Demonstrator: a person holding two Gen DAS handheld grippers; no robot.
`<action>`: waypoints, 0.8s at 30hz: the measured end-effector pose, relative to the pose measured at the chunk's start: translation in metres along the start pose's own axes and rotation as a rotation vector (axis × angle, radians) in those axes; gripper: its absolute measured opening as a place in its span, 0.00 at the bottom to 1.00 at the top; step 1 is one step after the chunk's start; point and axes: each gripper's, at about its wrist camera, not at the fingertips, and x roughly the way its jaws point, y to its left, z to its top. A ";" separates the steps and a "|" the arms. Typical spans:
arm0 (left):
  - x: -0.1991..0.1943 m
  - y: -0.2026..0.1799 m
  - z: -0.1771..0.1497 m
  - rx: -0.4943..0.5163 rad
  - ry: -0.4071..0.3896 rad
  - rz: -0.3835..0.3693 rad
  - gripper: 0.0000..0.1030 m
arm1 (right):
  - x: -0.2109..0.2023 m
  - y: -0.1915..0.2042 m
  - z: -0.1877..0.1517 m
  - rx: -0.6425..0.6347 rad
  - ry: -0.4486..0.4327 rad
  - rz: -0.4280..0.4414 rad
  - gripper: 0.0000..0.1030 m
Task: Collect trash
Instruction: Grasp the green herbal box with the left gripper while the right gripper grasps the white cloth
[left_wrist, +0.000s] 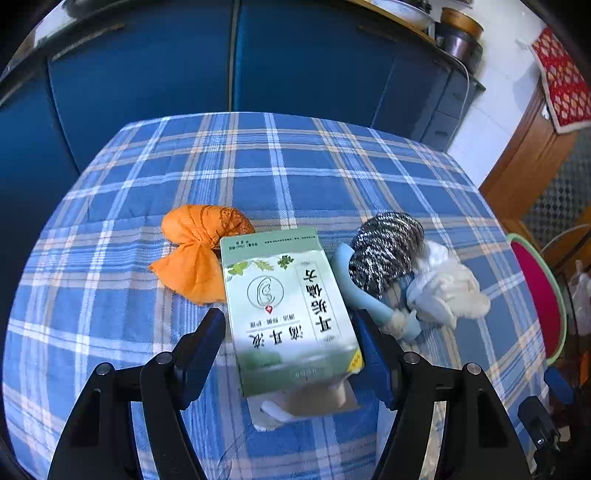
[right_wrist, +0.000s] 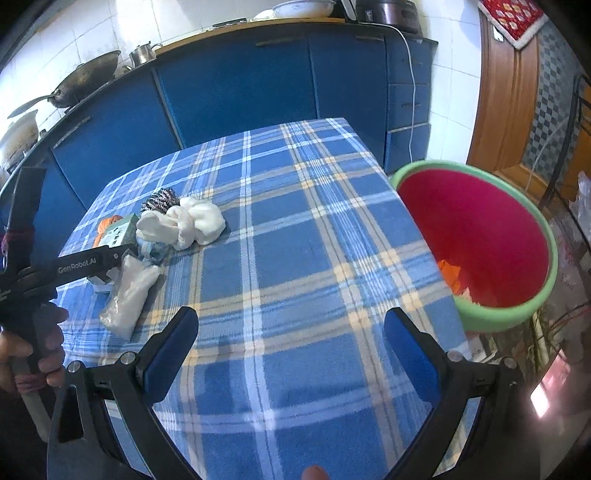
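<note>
A green and white box (left_wrist: 288, 310) lies flat on the plaid-covered counter (left_wrist: 295, 177), between the wide-open fingers of the left gripper (left_wrist: 290, 332), which do not grip it. Just beside it sit an orange wrapper (left_wrist: 195, 254), a steel scourer (left_wrist: 384, 247) and crumpled white tissue (left_wrist: 443, 288). The right gripper (right_wrist: 291, 328) hangs open and empty over bare cloth, near a red basin (right_wrist: 480, 236) with a green rim that holds orange scraps.
</note>
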 end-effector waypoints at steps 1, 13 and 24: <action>0.001 0.001 0.001 -0.002 -0.005 -0.002 0.70 | 0.000 0.001 0.004 -0.010 -0.004 -0.002 0.97; 0.002 0.006 0.002 -0.002 -0.068 -0.038 0.65 | 0.028 0.038 0.042 -0.080 0.005 0.063 0.97; 0.002 0.007 -0.001 0.008 -0.102 -0.046 0.65 | 0.068 0.064 0.059 -0.079 0.057 0.144 0.84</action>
